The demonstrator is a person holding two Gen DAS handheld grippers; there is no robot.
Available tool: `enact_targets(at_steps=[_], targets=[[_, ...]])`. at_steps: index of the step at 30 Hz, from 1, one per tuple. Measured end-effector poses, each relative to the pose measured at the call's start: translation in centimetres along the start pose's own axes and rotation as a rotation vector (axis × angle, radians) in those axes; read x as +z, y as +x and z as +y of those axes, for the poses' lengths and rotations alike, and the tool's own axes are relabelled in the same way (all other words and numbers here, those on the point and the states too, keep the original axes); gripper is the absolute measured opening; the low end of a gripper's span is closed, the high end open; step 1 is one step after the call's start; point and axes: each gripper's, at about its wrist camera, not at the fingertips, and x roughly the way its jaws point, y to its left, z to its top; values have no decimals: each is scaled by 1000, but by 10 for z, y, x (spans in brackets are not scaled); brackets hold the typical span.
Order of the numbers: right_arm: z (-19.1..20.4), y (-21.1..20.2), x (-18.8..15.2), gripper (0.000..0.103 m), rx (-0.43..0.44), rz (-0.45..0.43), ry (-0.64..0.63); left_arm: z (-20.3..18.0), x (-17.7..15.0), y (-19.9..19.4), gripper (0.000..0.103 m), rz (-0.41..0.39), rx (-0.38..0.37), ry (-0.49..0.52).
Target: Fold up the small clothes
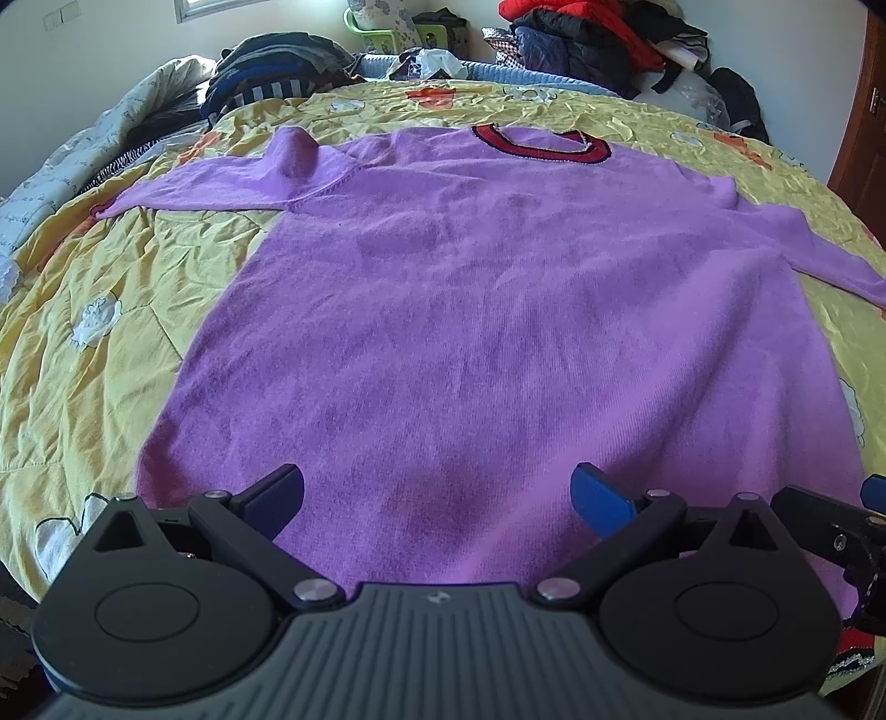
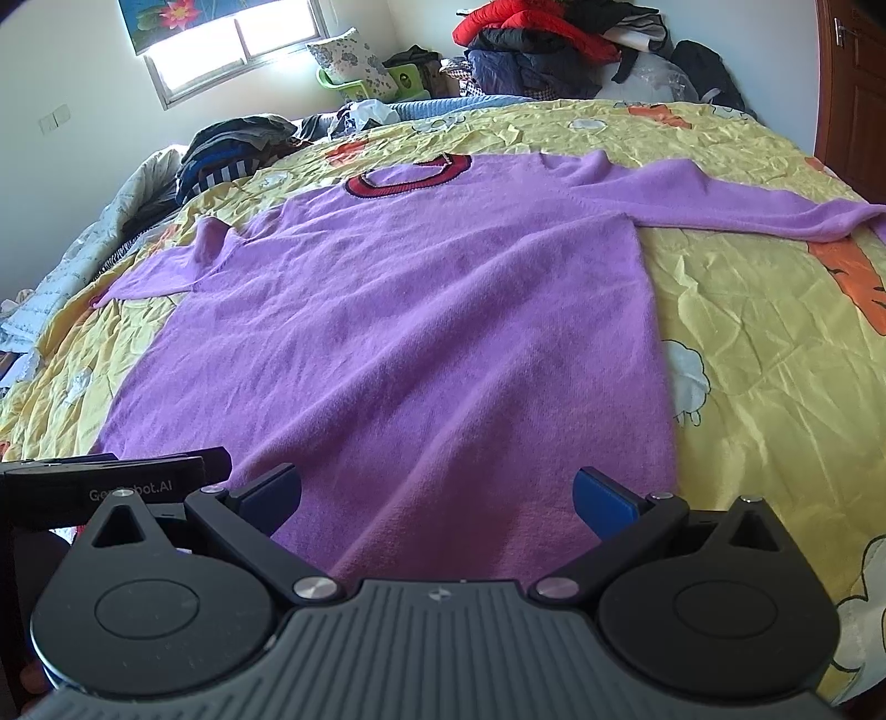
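A purple sweater (image 1: 470, 310) with a red and black collar (image 1: 540, 145) lies flat on the yellow bedspread (image 1: 99, 288), hem toward me, both sleeves spread out sideways. It also shows in the right wrist view (image 2: 415, 321), collar (image 2: 407, 174) at the far end. My left gripper (image 1: 437, 498) is open and empty, just above the hem's left half. My right gripper (image 2: 437, 498) is open and empty above the hem's right half. The right gripper's edge shows at the right of the left wrist view (image 1: 830, 531).
A pile of dark and striped clothes (image 1: 266, 72) lies at the bed's far left. Red and dark jackets (image 1: 587, 33) are heaped at the far right. A green basket with a pillow (image 2: 365, 72) stands by the window. A wooden door (image 2: 853, 94) is at the right.
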Motion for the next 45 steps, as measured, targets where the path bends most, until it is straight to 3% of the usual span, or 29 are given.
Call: enact_targets(at_steps=[45], targets=[[-6, 6, -4, 103, 4, 9, 22, 2, -4, 4, 103, 9, 25, -1]])
